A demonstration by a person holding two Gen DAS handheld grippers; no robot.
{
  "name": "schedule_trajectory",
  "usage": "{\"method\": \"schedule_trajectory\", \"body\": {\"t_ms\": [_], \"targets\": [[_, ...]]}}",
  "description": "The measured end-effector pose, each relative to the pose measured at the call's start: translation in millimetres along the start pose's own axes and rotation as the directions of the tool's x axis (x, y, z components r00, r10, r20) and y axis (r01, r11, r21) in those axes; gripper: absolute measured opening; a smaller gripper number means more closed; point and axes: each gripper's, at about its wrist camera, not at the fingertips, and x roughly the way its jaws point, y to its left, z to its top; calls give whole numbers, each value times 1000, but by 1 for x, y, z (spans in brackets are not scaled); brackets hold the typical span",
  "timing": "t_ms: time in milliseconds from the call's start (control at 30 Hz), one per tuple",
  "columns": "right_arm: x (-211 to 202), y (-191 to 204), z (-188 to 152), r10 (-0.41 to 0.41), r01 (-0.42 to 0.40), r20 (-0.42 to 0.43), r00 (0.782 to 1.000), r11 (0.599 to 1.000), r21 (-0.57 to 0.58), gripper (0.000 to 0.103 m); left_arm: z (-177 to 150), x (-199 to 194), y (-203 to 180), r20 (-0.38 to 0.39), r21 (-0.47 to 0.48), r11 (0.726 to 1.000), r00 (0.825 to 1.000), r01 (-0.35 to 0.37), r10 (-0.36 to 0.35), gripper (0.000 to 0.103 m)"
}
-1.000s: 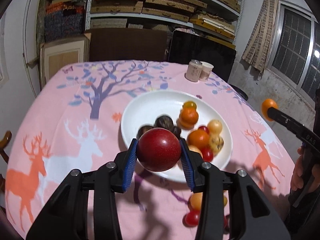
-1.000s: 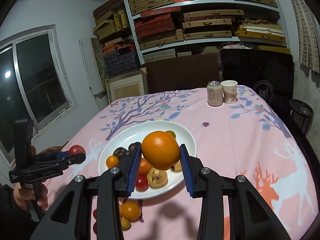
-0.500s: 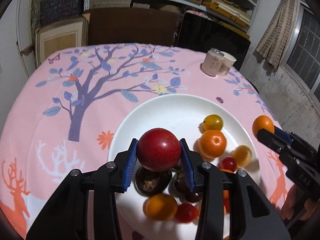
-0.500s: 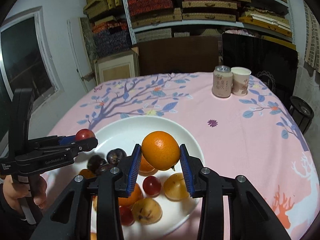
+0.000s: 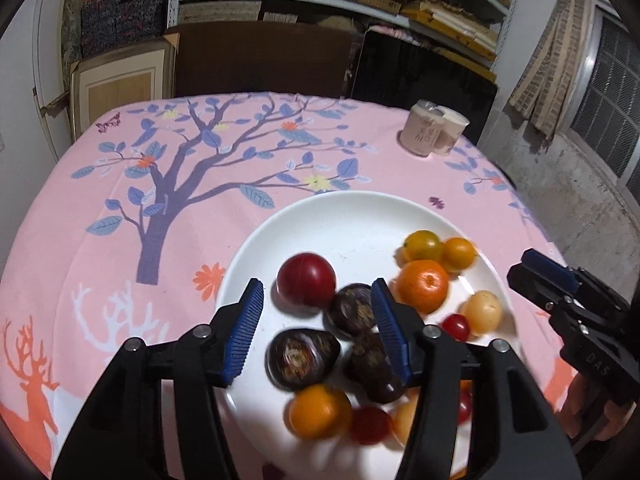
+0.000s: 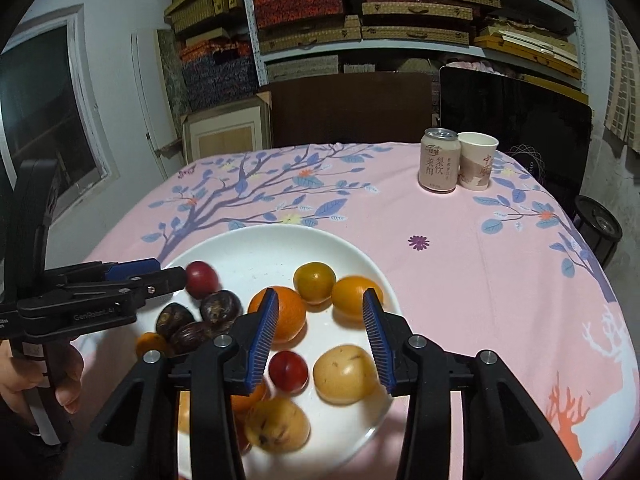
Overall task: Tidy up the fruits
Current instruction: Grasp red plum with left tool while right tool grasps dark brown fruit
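A white plate on the pink tablecloth holds several fruits. My left gripper is open and empty above it; the red plum lies on the plate just ahead of its fingers, next to dark passion fruits. My right gripper is open and empty over the plate; the small orange lies ahead of it beside a bigger orange and a greenish-orange fruit. Yellow fruits and a small red one lie below the fingers.
A drink can and a paper cup stand at the table's far right. Chairs and stacked shelves stand behind the table. The left gripper shows at the left of the right wrist view, the right gripper at the right of the left wrist view.
Both grippers have opened. The red plum has left the left gripper and the small orange has left the right one; both now lie on the plate. Both grippers moved closer over the plate.
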Motion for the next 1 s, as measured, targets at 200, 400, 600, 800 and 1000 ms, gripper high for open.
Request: {"method": "schedule_trajectory", "body": {"t_ms": [200,400,600,800,1000], "targets": [[-50,3,-38,77,-77,-7,997,997,9,51,-56,-66,-19,63,94,996,998,13,-19,68],[-84,23,-101,172,-177,-108,979,983,-36,51,-126,-92,-24,-4,123,992,1000,24,-23,68],[-107,58,-150,225,-258,-206,953,954,-153,56,-166,-97,-19,-58,83,996,998,22,-17,68],[-96,82,-170,168,-226,-258,951,950,-215,42,-181,-104,-28,-72,85,996,997,33,-27,68],[-106,58,-166,157,-185,-178,971,971,-151,42,-197,-110,-58,-85,177,983,995,57,-42,68]]}}
